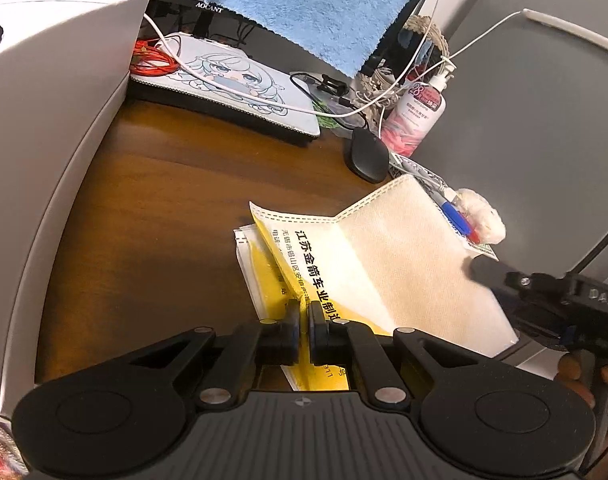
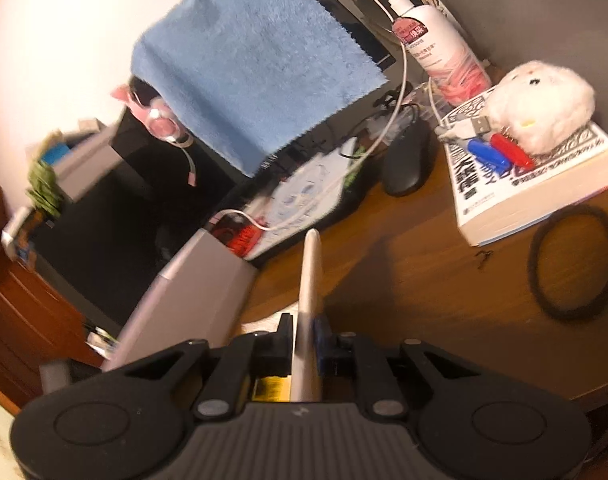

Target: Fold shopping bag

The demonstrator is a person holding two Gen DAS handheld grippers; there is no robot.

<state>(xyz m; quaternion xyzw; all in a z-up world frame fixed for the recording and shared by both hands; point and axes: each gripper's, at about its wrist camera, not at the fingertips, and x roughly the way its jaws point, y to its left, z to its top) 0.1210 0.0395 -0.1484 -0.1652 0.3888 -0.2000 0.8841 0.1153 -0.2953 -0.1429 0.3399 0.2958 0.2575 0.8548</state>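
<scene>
The shopping bag (image 1: pixel 383 252) is white non-woven fabric with a yellow panel and black printed characters, lying partly folded on the brown wooden desk (image 1: pixel 164 200). My left gripper (image 1: pixel 303 312) is shut on the bag's near edge at the yellow panel. My right gripper (image 1: pixel 473 270) comes in from the right and holds the raised white flap at its right edge. In the right wrist view that flap (image 2: pixel 309 280) stands edge-on, thin and upright, pinched between the fingers of my right gripper (image 2: pixel 304 330).
A white box (image 1: pixel 44 140) stands at the left. Behind lie a printed keyboard cover (image 1: pixel 240 84), a black mouse (image 1: pixel 367 156), a pump bottle (image 1: pixel 419 112) and cables. A thick book (image 2: pixel 531 176) carries pens and a plush toy (image 2: pixel 539 100). A black hair band (image 2: pixel 571 256) lies nearby. A blue towel (image 1: pixel 315 4) hangs overhead.
</scene>
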